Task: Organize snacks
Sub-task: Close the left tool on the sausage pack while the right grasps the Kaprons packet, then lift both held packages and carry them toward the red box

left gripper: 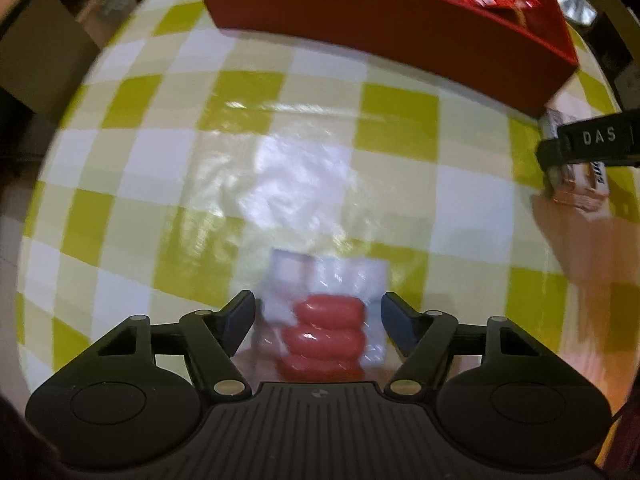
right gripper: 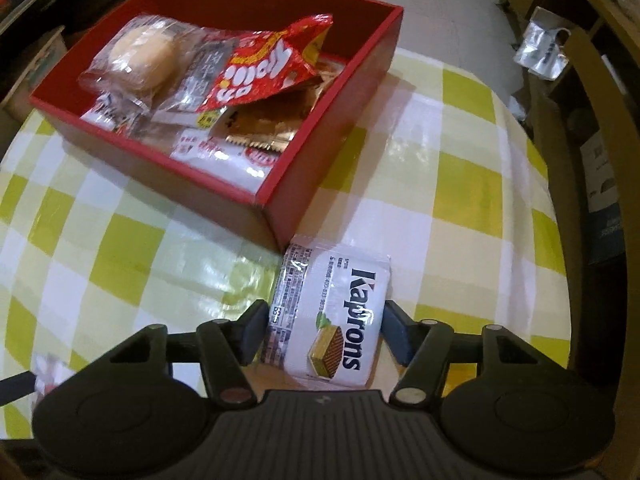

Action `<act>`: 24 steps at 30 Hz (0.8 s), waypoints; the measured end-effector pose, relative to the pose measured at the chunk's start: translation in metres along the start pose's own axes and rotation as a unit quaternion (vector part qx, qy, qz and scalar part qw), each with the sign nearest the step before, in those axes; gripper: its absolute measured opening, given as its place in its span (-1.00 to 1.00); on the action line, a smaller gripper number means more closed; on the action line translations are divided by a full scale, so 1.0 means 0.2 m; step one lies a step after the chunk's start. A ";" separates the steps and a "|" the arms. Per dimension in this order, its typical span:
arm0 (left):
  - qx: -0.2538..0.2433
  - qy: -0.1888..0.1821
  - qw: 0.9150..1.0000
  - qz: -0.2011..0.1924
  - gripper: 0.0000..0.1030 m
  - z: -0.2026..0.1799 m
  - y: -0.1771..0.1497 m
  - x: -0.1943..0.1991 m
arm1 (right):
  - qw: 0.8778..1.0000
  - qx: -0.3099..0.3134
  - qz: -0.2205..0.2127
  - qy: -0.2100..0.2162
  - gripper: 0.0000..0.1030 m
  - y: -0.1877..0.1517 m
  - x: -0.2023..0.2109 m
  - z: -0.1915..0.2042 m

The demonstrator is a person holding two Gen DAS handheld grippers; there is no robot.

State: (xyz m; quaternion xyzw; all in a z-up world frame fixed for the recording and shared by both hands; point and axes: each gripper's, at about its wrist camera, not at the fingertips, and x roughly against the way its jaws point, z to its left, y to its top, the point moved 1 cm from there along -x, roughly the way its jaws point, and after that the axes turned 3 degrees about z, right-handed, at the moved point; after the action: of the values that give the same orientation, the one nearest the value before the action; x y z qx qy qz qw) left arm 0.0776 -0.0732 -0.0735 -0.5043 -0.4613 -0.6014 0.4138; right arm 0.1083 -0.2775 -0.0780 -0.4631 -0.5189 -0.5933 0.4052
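The table (right gripper: 460,168), under a green-and-white checked cloth, carries everything, and the red box (right gripper: 340,112) stands at its far side as the plain collecting place for the snacks: its near wall is low enough to drop packs over. It already holds a heap, with a red bag (right gripper: 264,68) on top, a bun (right gripper: 140,56) in clear wrap at the far left and a gold pack (right gripper: 260,128) near the right wall, so the job looks well advanced with only the loose packs left on the cloth. The wafer pack (right gripper: 336,312) lies flat just beside the box's near right corner, lengthways between the fingers of the right claw (right gripper: 322,330); the jaws stand wide, one to each side of it, close on it but not visibly pressing, which suits a pinch across its narrow width. The sausage pack (left gripper: 326,326), three red sausages in clear film, lies near the table's near edge, well apart from the box, and the left claw (left gripper: 318,320) straddles it likewise, jaws wide with a gap on both sides, gripping nothing. Both packs seem lined up for lifting.
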 end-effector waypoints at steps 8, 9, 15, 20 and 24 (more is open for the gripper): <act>-0.016 0.034 0.999 -0.012 0.80 -0.03 -0.03 -0.01 | 1.000 0.011 0.008 0.009 0.31 -0.05 0.02 0.00; -0.020 0.039 0.999 -0.017 0.78 -0.04 -0.04 -0.01 | 1.000 0.011 0.008 0.009 0.31 -0.05 0.03 0.00; -0.013 0.002 1.000 -0.015 0.43 -0.02 -0.05 0.00 | 1.000 0.004 0.000 0.016 0.31 -0.06 0.05 -0.03; -0.007 -0.002 1.000 -0.013 0.41 -0.02 -0.05 0.02 | 1.000 0.001 -0.010 0.020 0.31 -0.06 0.10 -0.03; -0.008 -0.006 1.000 -0.029 0.41 0.00 -0.03 0.06 | 1.000 0.007 -0.018 0.021 0.31 -0.07 0.14 0.00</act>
State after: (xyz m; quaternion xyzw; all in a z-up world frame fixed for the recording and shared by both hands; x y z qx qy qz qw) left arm 0.0710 -0.0726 -0.0627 -0.4975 -0.4730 -0.6141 0.3895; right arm 0.0887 -0.2749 -0.0547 -0.4385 -0.5221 -0.6067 0.4088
